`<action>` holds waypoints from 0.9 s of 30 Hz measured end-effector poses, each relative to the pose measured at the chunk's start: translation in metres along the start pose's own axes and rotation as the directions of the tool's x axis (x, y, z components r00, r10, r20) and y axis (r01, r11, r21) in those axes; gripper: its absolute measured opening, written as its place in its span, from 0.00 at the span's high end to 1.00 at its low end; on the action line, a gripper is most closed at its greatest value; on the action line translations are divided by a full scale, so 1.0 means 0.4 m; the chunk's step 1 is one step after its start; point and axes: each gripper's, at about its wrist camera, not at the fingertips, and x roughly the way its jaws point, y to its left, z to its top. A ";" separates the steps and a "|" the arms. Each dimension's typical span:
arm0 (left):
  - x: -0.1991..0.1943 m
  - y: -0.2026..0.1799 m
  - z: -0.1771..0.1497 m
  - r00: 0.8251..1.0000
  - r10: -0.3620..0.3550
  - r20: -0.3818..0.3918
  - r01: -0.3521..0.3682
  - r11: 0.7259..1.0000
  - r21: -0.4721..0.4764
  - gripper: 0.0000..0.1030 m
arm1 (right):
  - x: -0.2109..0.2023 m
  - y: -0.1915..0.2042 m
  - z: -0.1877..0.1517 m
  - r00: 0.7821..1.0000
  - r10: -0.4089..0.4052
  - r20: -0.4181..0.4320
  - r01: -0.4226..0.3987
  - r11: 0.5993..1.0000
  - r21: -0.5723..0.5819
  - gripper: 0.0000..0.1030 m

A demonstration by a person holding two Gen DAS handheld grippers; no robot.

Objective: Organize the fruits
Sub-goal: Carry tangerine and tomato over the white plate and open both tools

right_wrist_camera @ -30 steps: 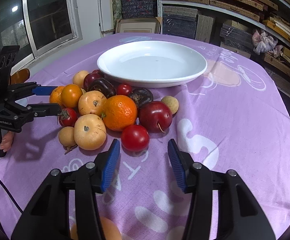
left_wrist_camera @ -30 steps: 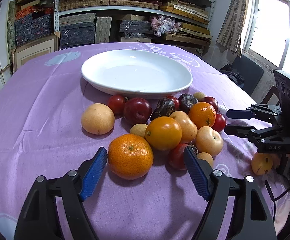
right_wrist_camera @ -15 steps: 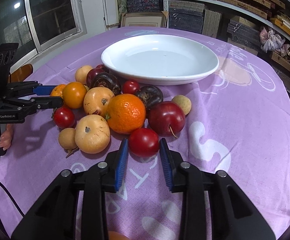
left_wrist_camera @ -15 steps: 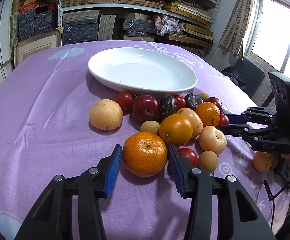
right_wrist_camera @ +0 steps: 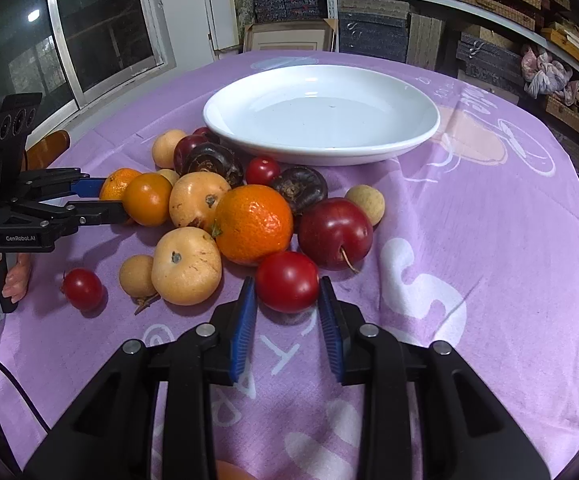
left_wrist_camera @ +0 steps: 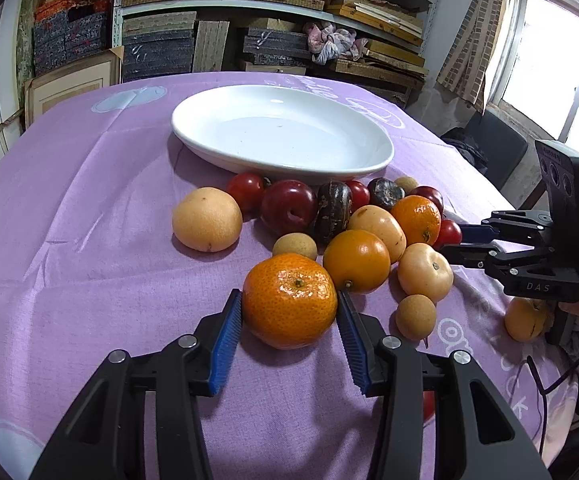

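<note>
- The left gripper [left_wrist_camera: 289, 312] has its jaws clamped on a mandarin [left_wrist_camera: 289, 300] at the near edge of the fruit heap, both blue pads [left_wrist_camera: 225, 336] pressed to its sides; the fruit sits on the purple cloth of the worktop [left_wrist_camera: 69, 272]
- The right gripper [right_wrist_camera: 287, 304] has its jaws closed on a cherry tomato [right_wrist_camera: 287, 282], also the nearest piece on its side, so neither reach has to push through the pile
- The white plate [left_wrist_camera: 209, 152] stands empty just behind the heap, probably where the fruit is meant to go; nothing lies in it yet
- Each grip sits across the fruit's widest part, which should keep a round, smooth thing from squirting out
- Only the left wrist view shows a small yellow fruit [left_wrist_camera: 523, 318] lying apart beside the other gripper's handle
- Only the right wrist view shows a lone cherry tomato [right_wrist_camera: 82, 289] off to the heap's left, and a hand [right_wrist_camera: 13, 280] gripping the left handle
</note>
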 end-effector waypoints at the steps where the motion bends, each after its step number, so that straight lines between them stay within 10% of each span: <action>1: -0.008 -0.004 -0.001 1.000 0.004 0.016 -0.004 1.000 0.005 0.54 | -0.003 0.000 -0.003 1.000 0.001 0.000 -0.001 1.000 0.001 0.70; 14: -0.061 0.020 0.057 0.993 -0.004 0.118 0.011 0.998 -0.057 0.54 | -0.087 -0.005 0.006 0.990 -0.030 0.134 0.028 0.999 0.017 0.70; 21: -0.001 0.002 0.199 0.993 -0.006 0.121 0.011 0.999 -0.042 0.54 | -0.089 -0.046 0.156 0.982 -0.048 0.185 0.038 0.998 0.057 0.70; 27: 0.128 -0.012 0.278 0.998 0.017 0.053 -0.015 0.999 -0.047 0.54 | 0.085 -0.060 0.282 0.994 -0.094 0.062 0.092 0.995 0.036 0.70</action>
